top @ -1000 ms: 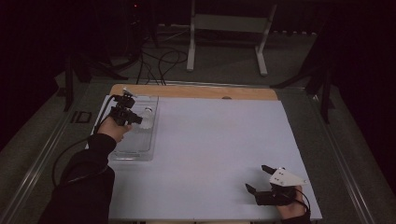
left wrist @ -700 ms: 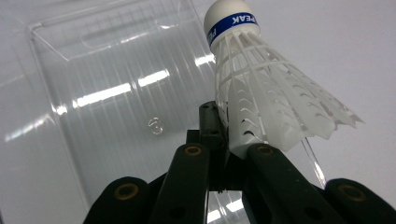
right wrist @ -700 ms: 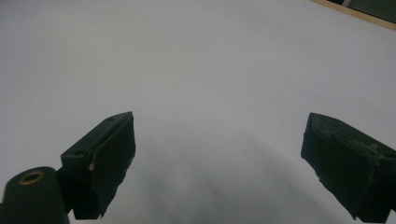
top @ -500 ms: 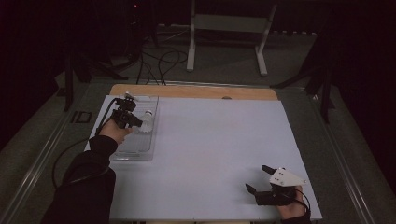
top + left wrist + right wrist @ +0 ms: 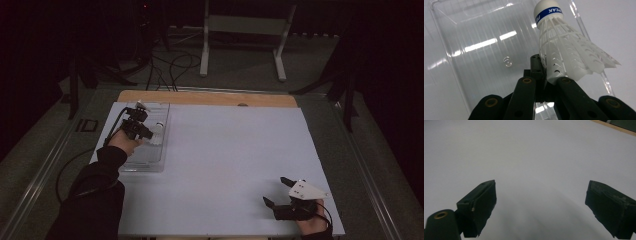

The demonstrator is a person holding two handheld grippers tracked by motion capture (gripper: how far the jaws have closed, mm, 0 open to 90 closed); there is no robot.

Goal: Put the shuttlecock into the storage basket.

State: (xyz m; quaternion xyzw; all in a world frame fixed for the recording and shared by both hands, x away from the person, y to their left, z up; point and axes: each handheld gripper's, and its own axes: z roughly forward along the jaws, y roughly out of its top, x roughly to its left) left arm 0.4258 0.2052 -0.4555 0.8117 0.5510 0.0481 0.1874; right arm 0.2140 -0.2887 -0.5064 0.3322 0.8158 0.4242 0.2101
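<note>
A white shuttlecock (image 5: 566,50) with a blue band round its cork points away from me over a clear plastic tray (image 5: 474,52). My left gripper (image 5: 544,71) is shut on the edge of its skirt. From above, this gripper (image 5: 137,124) hovers over the tray (image 5: 145,162) at the left of the white table, with the shuttlecock (image 5: 158,129) sticking out to its right. Resting near the front right corner, my right gripper (image 5: 276,192) stands open. Between its wide-apart jaws (image 5: 541,205) lies only bare white table.
A wooden strip (image 5: 210,98) runs along the table's far edge. Beyond it, a white stand (image 5: 242,30) and cables (image 5: 167,65) sit on the dark floor. A cable (image 5: 62,172) trails from my left sleeve off the table's left side.
My left gripper has drifted slightly toward me over the tray, still holding the shuttlecock. The right gripper has stayed where it was.
</note>
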